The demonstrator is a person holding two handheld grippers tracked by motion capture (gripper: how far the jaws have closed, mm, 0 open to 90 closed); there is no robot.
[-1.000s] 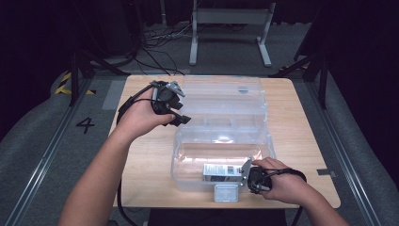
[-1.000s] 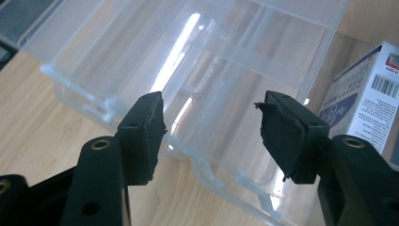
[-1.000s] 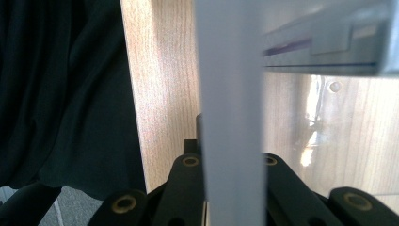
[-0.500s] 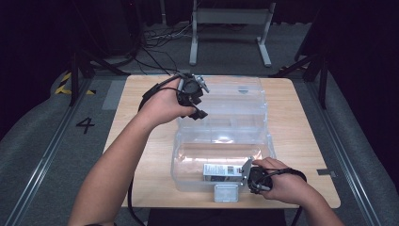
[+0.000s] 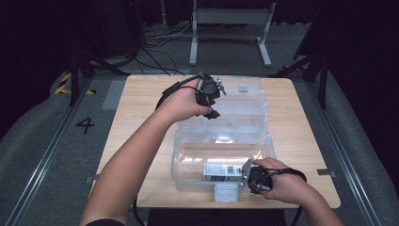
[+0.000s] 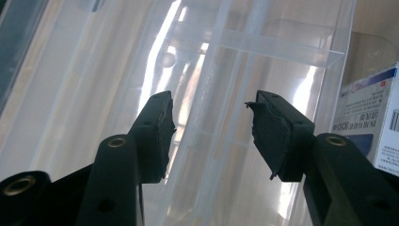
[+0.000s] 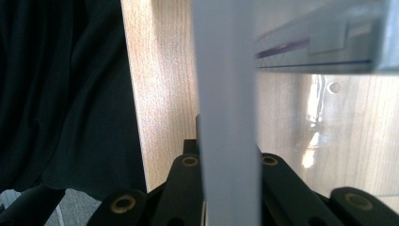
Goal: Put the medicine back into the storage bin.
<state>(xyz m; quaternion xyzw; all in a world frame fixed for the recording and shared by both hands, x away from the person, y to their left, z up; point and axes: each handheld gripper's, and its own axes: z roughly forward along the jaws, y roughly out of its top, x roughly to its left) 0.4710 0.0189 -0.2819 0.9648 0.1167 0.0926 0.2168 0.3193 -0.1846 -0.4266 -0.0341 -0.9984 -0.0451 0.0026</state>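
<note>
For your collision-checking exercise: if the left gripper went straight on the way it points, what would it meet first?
Probably the lid of the clear plastic box. It lies straight ahead of the left gripper; depth is unclear.

A light wooden counter (image 5: 141, 122) stands on grey carpet (image 5: 42, 155) marked "4" (image 5: 85, 125); beyond, dark curtains, cables and a grey metal stand (image 5: 230, 28).

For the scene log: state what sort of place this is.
Probably a recording studio or lab: black curtains ring a lone wooden table, floor rails carry a number marking, and cables lie by a metal stand.
</note>
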